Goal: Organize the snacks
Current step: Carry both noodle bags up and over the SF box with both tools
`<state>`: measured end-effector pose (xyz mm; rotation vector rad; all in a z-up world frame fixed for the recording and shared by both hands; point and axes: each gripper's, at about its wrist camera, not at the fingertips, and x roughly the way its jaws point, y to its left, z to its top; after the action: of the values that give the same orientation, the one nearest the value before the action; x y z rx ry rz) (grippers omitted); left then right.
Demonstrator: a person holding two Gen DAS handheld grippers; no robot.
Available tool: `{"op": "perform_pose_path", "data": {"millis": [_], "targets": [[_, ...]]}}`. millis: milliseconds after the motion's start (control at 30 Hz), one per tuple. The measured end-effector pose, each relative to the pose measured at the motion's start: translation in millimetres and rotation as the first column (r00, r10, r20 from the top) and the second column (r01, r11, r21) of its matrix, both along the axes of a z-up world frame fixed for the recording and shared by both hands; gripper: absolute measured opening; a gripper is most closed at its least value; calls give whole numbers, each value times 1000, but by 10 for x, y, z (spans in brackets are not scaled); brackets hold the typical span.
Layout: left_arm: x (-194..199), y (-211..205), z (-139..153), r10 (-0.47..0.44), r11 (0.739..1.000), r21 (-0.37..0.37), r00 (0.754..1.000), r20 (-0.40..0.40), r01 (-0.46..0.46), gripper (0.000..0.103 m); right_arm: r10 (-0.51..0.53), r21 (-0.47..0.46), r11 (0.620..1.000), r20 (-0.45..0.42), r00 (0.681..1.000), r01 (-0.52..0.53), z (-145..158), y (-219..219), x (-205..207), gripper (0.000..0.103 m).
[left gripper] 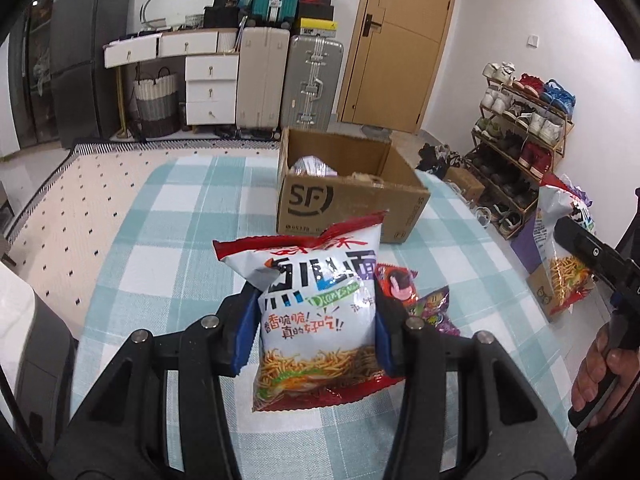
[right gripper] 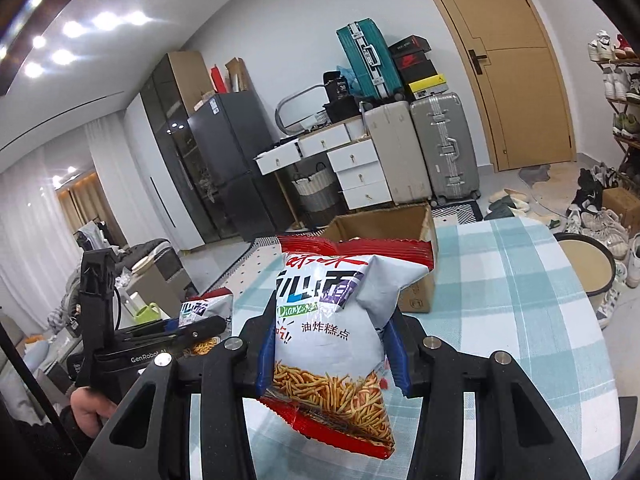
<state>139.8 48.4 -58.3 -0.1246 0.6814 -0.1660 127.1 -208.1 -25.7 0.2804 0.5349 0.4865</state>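
**2 noodle bags up, box ahead**

My left gripper [left gripper: 316, 320] pinches 1 noodle-snack bag [left gripper: 318, 320]; my right gripper [right gripper: 330, 344] clamps its twin [right gripper: 332, 332]. Puffy foil could slip out before the cardboard box [left gripper: 348, 204] at 12 o'clock. Box reads "SF"; right bag reads "油炸糕点".

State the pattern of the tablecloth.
Light-blue and white checked tablecloth, clearest in the left wrist view.

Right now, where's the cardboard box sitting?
In the left wrist view the cardboard box stands open on the checked tablecloth at the table's far edge, beyond the noodle snack bag held in the left gripper.
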Motion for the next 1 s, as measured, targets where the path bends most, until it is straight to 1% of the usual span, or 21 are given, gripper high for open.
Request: {"op": "perform_pose_path", "data": {"millis": [67,167,267,333,400,467,567,733,867,933,1000], "targets": [[-43,9,135,-10,1000,6,1000,21,10,45,8,4,1000,10,1000,-8,105,9,-19,45],[-77,26,343,-34,999,-11,999,32,34,45,21,4,1000,22,1000,-21,264,25,-35,45],[-148,-14,559,-51,999,8,997,63,51,45,35,5,999,34,999,-35,427,50,-51,45],[-181,-7,715,-62,998,-2,995,73,63,45,45,-6,999,45,998,-45,534,72,-58,45],[-170,3,845,-65,998,-10,995,77,66,45,55,-8,998,56,997,-54,647,73,-58,45],[-166,-12,985,-67,998,5,994,90,67,45,66,-6,998,61,996,-66,764,72,-34,45],[-99,-46,1183,-78,997,7,992,96,78,45,79,-11,997,71,994,-79,931,73,40,45],[109,-156,1510,-104,994,41,990,95,101,45,98,11,995,64,993,-99,1141,62,290,45],[358,-187,1753,-90,996,30,991,103,87,45,95,8,995,70,993,-96,1265,71,559,45],[509,-220,1828,-87,996,26,992,92,85,45,87,-1,996,68,994,-87,1312,80,733,45],[694,-277,1873,-84,996,40,993,81,81,45,89,-3,996,55,995,-89,1326,91,904,45]]}}
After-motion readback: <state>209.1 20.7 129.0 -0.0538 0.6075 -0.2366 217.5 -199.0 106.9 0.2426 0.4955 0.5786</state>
